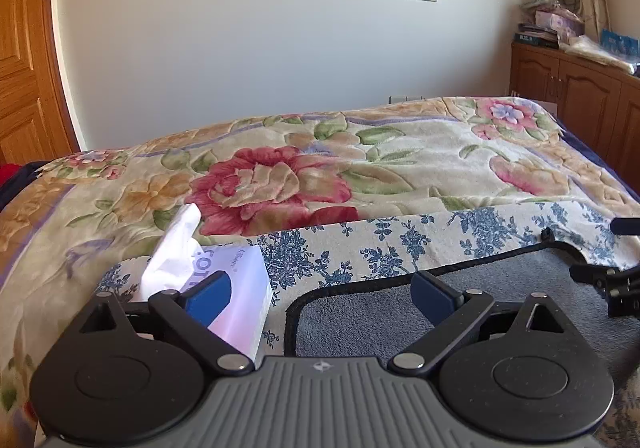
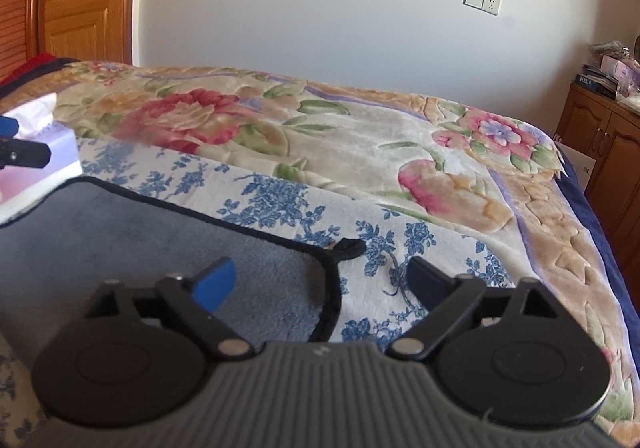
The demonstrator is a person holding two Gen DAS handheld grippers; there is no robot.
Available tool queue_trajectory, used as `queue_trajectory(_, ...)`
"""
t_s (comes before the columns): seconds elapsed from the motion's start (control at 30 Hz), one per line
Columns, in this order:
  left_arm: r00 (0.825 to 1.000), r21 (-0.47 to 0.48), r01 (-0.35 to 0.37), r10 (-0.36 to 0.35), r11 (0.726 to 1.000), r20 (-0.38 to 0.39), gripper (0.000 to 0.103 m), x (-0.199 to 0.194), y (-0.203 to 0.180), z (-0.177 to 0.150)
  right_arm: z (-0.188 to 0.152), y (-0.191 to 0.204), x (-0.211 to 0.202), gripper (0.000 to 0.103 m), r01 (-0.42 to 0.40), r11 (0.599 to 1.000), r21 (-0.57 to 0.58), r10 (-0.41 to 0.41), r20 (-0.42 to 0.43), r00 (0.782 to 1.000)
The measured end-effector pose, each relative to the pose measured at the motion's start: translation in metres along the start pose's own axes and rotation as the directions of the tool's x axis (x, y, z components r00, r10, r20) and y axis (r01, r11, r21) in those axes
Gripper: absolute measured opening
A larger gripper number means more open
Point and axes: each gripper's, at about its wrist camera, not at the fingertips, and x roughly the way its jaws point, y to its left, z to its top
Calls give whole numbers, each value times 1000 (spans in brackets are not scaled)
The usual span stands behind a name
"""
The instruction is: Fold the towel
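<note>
Gray towel [image 1: 460,312] flat on bed [image 1: 280,168], unfolded; left claw [image 1: 320,288] and right claw [image 2: 324,280] both apart, nothing gripped.

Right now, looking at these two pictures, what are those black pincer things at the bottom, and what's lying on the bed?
No robot here: a person holds a two-fingered tool in each hand, each with a camera looking along its fingers. One picture comes from the left gripper, the other from the right gripper. Both are open and hold nothing. On the bed lies a flowered blanket, with a white cloth printed with blue flowers on it. On that cloth lies the grey towel with dark edging, spread flat and not yet folded. The left gripper is near its far left corner, the right near its far right corner. A tissue box stands just left of the towel.
</note>
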Motion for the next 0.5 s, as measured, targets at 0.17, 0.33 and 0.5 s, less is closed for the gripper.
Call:
queue_trajectory(0.17, 1000, -1, 2, -2, 1000, 13, 101, -21, -3, 6, 4, 4, -21, 100, -17, 1000, 17, 16, 8, 1000)
queue_trajectory(0.33, 1000, 5, -15, 15, 1000, 25, 103, -48, -5, 11, 11, 11, -47, 103, -31, 999, 26, 31, 20, 999)
queue_trajectory(0.5, 999, 3, -19, 19, 1000, 38, 103, -76, -4, 18, 18, 17, -71, 103, -38, 999, 28, 37, 37, 999)
